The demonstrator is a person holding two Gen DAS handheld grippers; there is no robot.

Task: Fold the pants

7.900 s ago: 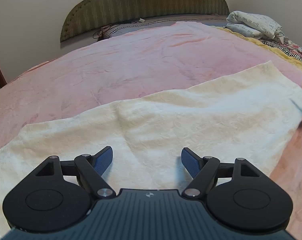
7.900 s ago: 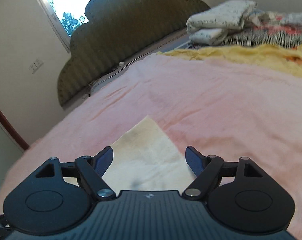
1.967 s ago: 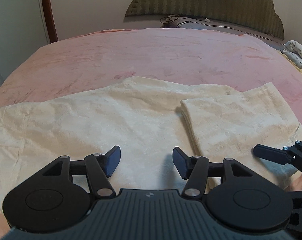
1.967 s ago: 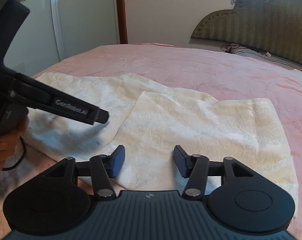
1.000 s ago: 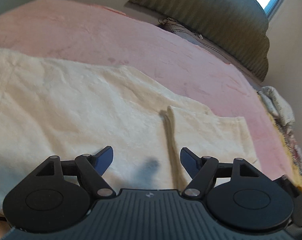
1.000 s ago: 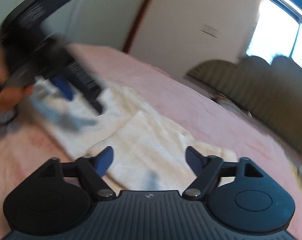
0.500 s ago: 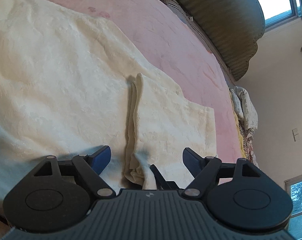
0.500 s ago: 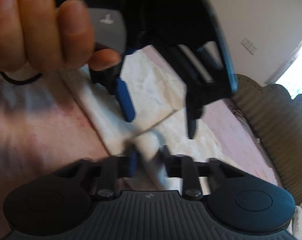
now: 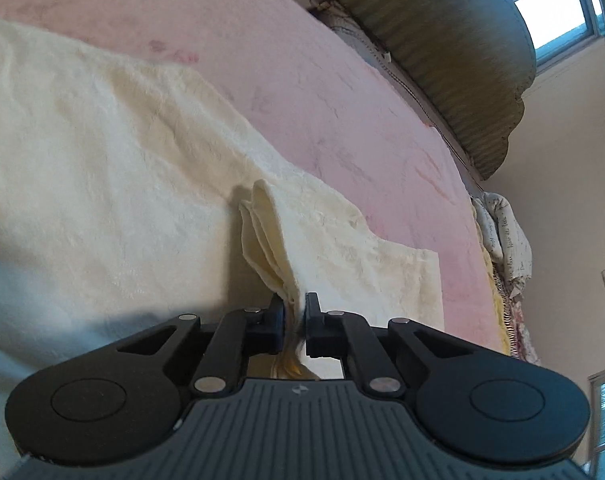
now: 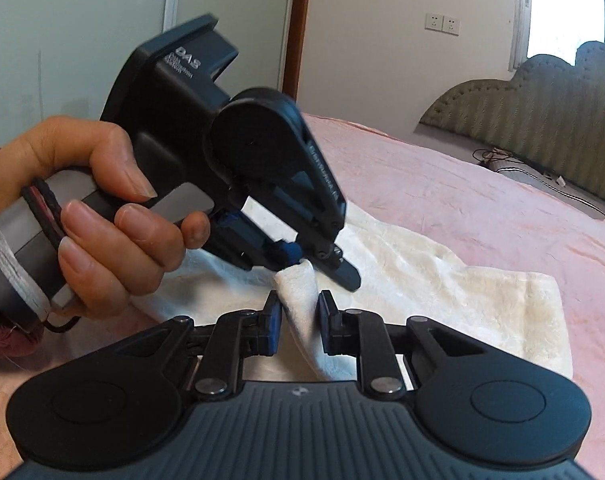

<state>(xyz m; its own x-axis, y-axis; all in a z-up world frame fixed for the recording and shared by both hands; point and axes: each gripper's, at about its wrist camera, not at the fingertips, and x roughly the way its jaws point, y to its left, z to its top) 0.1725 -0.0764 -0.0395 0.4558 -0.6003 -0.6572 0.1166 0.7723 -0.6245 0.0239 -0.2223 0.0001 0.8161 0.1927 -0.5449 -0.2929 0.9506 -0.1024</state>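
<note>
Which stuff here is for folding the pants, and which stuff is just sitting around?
For the job:
- cream pants
- left gripper, shut on a bunched fold of the pants
- right gripper, pinching the same fold
- pink bedspread they lie on

Just lying about:
- green headboard
- heap of bedding
- wall sockets

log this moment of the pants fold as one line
step: gripping fold edge | left gripper: just closed, shut on pants | right gripper: shut on pants | surface: pink blanket

The pants (image 9: 102, 168) were cream with a crinkled texture, the bedspread (image 9: 302, 80) pink, the headboard (image 10: 542, 92) olive with ribbed stripes, the grippers' pads (image 10: 272, 326) blue.
</note>
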